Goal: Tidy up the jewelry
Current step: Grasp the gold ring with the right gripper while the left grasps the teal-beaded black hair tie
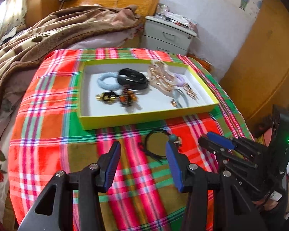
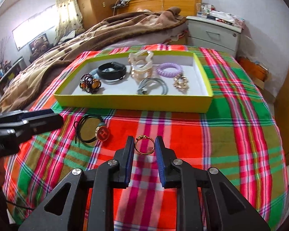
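Right gripper (image 2: 144,147) has its two blue-padded fingers closed to a narrow gap around a thin gold ring with a small ornament on top (image 2: 144,144), which stands upright between the pads and appears pinched at its sides. Holding the band edge-on in this way probably keeps it from slipping flat onto the red, green and pink plaid cloth (image 2: 231,134). The tool sits low and level, pointing toward the shallow yellow-walled tray with a white floor (image 2: 133,101), so the ring looks ready to be carried forward over the near wall.

Most of the jewelry already lies in the tray: a black band (image 2: 111,70), a lilac coil hair tie (image 2: 169,69), a grey cord loop (image 2: 152,86), a cream and gold chain bracelet (image 2: 141,65) and a dark amber beaded piece (image 2: 90,83).

One item remains on the cloth just before the tray, a black cord necklace with a round red pendant (image 2: 103,133).

Left gripper (image 1: 142,159) hovers just short of that cord, its jaws spread wide and holding nothing, apparently lined up to take it. The two tools are close beside each other, so they could bump.
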`<state>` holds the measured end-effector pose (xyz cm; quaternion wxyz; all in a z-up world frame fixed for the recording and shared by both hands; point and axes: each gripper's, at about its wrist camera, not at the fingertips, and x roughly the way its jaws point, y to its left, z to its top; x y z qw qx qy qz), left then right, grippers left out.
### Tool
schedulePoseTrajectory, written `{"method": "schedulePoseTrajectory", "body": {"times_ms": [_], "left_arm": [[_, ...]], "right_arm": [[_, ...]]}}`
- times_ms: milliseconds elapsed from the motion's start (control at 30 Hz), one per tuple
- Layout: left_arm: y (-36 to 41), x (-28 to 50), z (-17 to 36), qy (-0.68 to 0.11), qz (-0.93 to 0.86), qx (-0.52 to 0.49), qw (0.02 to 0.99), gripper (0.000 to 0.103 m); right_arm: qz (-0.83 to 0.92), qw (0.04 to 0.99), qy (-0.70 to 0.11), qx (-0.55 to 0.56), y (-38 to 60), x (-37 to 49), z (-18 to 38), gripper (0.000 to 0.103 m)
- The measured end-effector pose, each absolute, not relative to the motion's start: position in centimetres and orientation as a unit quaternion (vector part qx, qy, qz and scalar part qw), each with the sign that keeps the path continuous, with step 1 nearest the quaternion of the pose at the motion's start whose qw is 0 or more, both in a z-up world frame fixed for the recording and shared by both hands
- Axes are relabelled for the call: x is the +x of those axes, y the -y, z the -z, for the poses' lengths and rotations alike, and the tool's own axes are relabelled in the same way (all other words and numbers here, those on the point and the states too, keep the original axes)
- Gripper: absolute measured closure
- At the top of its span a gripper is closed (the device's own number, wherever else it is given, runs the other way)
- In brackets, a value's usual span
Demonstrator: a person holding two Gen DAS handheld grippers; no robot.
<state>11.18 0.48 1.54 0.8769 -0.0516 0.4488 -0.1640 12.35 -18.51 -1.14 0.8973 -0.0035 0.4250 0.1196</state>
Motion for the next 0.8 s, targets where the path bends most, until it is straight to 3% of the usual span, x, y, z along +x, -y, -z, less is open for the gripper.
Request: {"method": "schedulePoseTrajectory", "body": {"times_ms": [800], "left_arm": [[7.3, 12.3, 1.1, -0.469, 0.170, 0.043, 0.866, 0.055]], "right_arm": [[-0.097, 0.909, -0.404, 0.027, 21.6, 11.4, 0.4, 0.080]]}}
